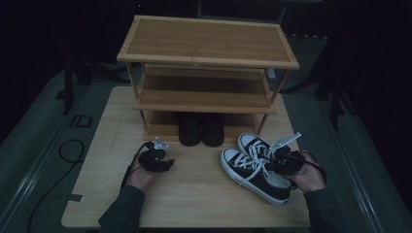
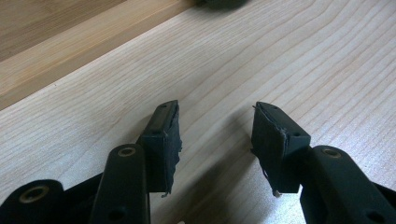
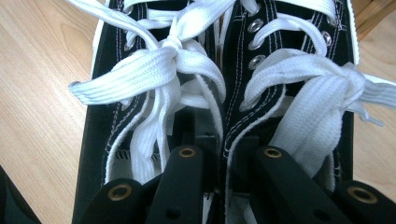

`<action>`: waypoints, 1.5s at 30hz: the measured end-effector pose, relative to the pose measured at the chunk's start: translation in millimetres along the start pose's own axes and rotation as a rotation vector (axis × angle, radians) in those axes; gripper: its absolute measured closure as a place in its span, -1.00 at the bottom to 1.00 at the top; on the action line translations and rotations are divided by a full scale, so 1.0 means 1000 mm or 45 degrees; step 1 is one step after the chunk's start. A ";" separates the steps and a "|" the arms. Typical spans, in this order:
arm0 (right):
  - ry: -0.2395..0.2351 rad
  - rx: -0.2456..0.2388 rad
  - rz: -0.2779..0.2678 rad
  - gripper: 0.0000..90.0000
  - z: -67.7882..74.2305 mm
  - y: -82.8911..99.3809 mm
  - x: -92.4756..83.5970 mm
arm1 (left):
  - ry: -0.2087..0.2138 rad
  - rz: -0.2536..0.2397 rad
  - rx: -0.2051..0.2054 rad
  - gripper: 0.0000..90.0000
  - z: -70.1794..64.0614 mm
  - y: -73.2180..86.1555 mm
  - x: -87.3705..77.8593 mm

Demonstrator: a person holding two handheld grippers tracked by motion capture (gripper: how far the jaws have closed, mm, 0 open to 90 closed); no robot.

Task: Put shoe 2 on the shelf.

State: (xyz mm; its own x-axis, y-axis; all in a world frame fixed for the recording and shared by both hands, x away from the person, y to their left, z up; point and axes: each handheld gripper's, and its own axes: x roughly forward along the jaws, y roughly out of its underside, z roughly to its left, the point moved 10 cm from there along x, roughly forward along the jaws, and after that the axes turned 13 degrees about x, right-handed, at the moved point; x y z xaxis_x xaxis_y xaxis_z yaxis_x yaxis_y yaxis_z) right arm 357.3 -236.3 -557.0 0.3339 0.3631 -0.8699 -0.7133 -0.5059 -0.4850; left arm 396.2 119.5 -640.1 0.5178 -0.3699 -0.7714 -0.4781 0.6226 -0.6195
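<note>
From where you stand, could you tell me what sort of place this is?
Probably a dim room staged for shoe tidying: a wooden shoe rack stands on a low wooden table, with black sneakers in front and dark shoes on its bottom shelf.

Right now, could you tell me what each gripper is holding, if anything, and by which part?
The right gripper is shut on the pair of black sneakers, pinching their two adjoining inner collars together. The left gripper is open over the table, holding nothing.

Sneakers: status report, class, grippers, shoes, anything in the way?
Right gripper shut on sneakers, pinching their inner sides. Left gripper open, holding nothing. Black shoes occupy rack bottom shelf.
</note>
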 end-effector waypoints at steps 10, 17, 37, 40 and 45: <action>-0.035 -0.039 -0.029 0.90 0.005 -0.017 -0.019 | 0.000 0.002 0.003 0.15 0.000 0.000 0.000; -0.041 -0.093 -0.036 0.90 0.008 -0.026 -0.033 | 0.001 0.001 0.001 0.15 0.000 0.000 0.000; -0.137 -0.216 -0.044 0.90 0.010 -0.050 -0.052 | 0.001 0.002 0.001 0.16 0.000 0.000 0.000; -0.146 -0.249 -0.038 0.89 0.012 -0.055 -0.055 | 0.000 0.003 0.003 0.15 0.000 0.000 0.000; -0.157 -0.298 -0.036 0.89 0.017 -0.062 -0.059 | 0.002 0.003 0.002 0.15 0.000 0.000 0.000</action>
State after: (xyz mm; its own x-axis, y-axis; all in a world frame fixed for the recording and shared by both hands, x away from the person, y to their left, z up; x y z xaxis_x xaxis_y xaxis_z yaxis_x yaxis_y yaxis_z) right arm 371.1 -213.5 -474.2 0.2637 0.4652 -0.8450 -0.5383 -0.6560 -0.5291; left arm 396.1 119.8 -640.0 0.5157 -0.3694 -0.7730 -0.4781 0.6247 -0.6174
